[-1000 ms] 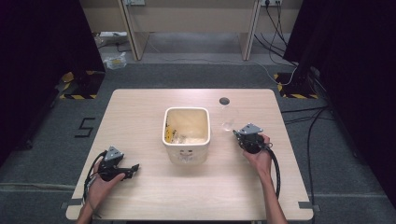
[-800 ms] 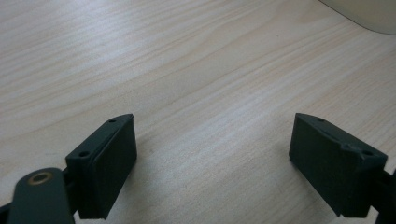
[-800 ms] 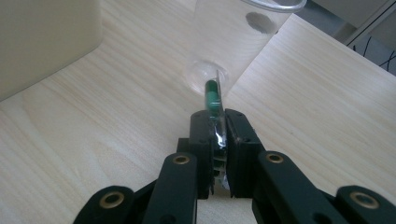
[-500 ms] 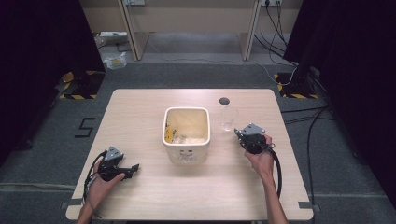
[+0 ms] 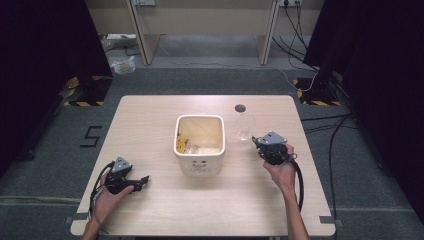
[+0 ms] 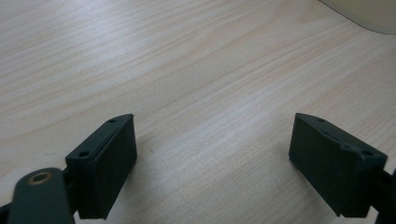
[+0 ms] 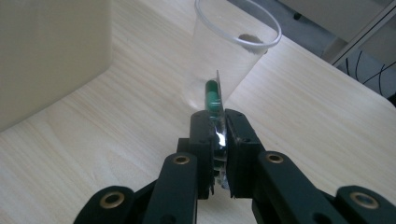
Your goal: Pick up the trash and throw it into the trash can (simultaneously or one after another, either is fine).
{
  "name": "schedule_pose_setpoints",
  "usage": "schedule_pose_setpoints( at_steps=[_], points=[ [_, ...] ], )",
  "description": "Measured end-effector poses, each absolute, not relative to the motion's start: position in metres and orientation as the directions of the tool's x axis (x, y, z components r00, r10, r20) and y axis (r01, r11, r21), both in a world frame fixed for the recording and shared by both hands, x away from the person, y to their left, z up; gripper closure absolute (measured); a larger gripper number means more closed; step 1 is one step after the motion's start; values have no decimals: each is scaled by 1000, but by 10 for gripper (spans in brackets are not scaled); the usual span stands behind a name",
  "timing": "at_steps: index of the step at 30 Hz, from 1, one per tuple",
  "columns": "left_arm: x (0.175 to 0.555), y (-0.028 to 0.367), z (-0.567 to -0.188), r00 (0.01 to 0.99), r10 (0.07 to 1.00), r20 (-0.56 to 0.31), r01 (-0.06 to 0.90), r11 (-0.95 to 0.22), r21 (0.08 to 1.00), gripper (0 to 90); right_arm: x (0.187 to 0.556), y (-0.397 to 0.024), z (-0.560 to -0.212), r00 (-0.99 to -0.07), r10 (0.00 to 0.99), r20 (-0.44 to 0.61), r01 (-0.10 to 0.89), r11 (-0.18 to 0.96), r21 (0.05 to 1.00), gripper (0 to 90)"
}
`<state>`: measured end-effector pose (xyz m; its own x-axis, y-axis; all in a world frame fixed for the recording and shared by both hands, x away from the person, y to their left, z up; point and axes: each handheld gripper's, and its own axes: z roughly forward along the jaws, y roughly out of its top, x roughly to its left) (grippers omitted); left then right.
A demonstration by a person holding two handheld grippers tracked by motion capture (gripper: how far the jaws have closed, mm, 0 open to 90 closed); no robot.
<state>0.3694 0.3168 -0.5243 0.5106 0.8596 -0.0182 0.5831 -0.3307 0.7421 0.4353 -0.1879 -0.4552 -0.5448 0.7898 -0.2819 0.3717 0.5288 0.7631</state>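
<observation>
We are gripping a blister strip of green capsules (image 7: 214,100) in our right gripper (image 7: 218,135), its jaws pressing together on the foil edge so that the strip is standing upright between them. The strip is rising just in front of a clear plastic cup (image 7: 232,56), which is standing upright on the table (image 7: 327,112); whether the two are touching we cannot tell. In the high view the right gripper (image 5: 259,142) is hovering just beside the cup (image 5: 244,125), to the right of the cream bin (image 5: 199,162).

Our left gripper (image 6: 212,163) is resting low over the bare wood near the table's front left corner, its jaws standing wide apart and holding nothing; in the high view it (image 5: 142,180) is sitting well apart from the bin.

The bin is holding some yellow and pale items along its left side. The cup's contents are too hard to make out.
</observation>
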Motion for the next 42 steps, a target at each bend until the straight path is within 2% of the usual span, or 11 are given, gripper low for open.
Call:
schedule_pose_setpoints(
  at_steps=[42],
  points=[
    [369, 317, -524, 511, 859, -20, 582, -329, 743, 140, 405, -175, -407, -584, 750, -310, 255, 532, 807, 828]
  ],
)
